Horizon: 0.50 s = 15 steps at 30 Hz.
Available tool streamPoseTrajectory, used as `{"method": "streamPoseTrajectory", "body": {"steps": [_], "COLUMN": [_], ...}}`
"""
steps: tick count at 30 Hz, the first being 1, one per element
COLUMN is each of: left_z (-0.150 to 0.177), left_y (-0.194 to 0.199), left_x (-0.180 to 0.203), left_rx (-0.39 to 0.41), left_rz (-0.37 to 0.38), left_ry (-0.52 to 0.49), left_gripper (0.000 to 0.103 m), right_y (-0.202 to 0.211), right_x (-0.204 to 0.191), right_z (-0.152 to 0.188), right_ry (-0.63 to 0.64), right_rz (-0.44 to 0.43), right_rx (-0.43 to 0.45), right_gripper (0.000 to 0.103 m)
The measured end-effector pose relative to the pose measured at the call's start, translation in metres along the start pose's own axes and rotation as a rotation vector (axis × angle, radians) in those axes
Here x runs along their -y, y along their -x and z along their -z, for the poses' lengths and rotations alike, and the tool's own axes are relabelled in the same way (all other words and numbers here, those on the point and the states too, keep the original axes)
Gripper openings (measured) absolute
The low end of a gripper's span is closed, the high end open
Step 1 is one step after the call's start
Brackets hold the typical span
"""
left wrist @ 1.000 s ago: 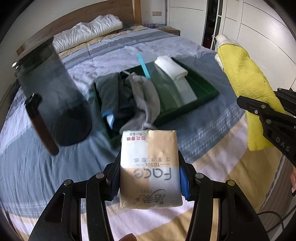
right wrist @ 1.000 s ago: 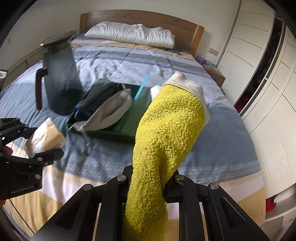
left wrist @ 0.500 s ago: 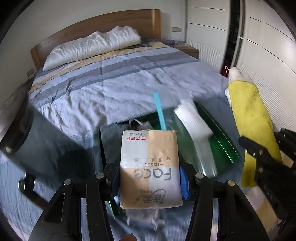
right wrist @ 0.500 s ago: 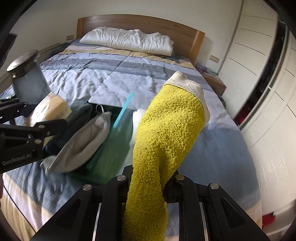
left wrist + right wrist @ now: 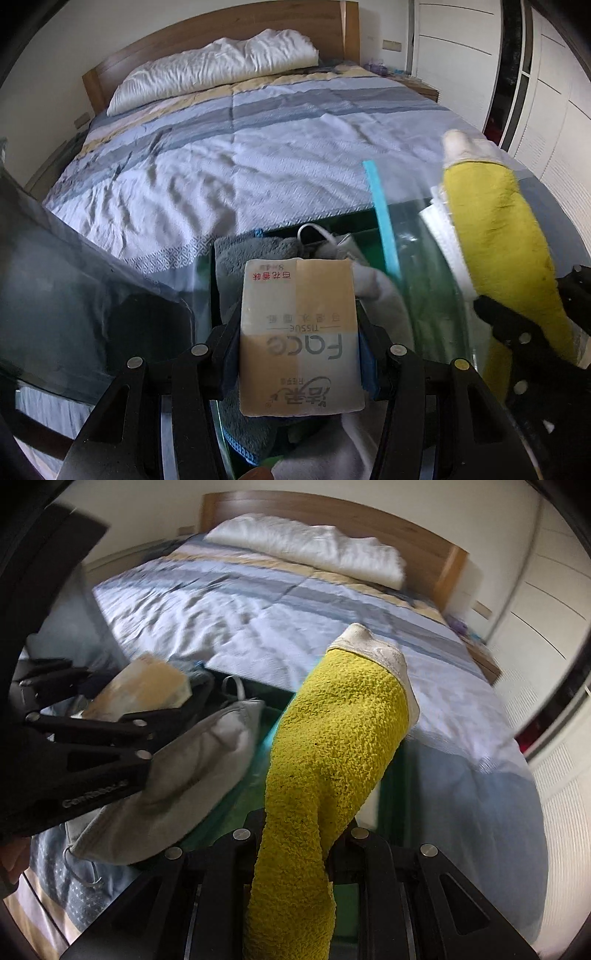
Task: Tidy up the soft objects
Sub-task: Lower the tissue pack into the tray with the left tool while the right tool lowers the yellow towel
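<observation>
My left gripper (image 5: 299,332) is shut on a beige and white tissue pack (image 5: 300,332) and holds it above the left half of a green tray (image 5: 428,295). My right gripper (image 5: 299,834) is shut on a yellow sock (image 5: 332,746) with a white cuff, standing upright over the tray's right half (image 5: 243,797). In the tray lie a grey towel (image 5: 243,254), a grey cloth pouch (image 5: 192,775) and a white rolled cloth (image 5: 443,236). The sock (image 5: 502,236) and right gripper (image 5: 517,332) show in the left wrist view; the tissue pack (image 5: 147,686) and left gripper (image 5: 92,738) show in the right wrist view.
The tray lies on a bed with a striped blue-grey quilt (image 5: 258,140) and a white pillow (image 5: 221,66) by the wooden headboard. A dark translucent jug (image 5: 74,288) stands close at the left. A teal strip (image 5: 380,206) crosses the tray. White wardrobe doors (image 5: 554,664) stand at the right.
Both grippers have moved forward and down over the tray, with the tissue pack and the sock still held. The jug now fills the left edge of the left wrist view.
</observation>
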<state>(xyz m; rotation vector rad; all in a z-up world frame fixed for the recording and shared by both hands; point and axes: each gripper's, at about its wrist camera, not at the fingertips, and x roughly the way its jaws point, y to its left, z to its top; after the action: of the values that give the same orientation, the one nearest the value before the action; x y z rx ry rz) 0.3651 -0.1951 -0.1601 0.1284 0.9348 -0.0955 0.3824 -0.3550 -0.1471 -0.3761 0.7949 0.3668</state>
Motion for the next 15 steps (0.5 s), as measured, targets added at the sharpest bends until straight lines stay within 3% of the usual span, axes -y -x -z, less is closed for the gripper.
{"method": "streamPoseTrajectory", "body": {"steps": [7,15], "left_z": [0.003,0.006], "left_y": [-0.015,-0.030], "left_x": [0.003,0.012], "left_rx": [-0.013,-0.037], "left_rz": [-0.009,-0.024], "left_ry": [-0.007,-0.019], "left_gripper": [0.046,0.046], "right_y": [-0.045,-0.098], "right_x": [-0.008,-0.012], "right_z": [-0.015,-0.020], "right_ry": [0.094,0.102], "right_rz": [-0.031,-0.011], "right_rx": [-0.066,-0.146], "right_gripper": [0.018,0.020]}}
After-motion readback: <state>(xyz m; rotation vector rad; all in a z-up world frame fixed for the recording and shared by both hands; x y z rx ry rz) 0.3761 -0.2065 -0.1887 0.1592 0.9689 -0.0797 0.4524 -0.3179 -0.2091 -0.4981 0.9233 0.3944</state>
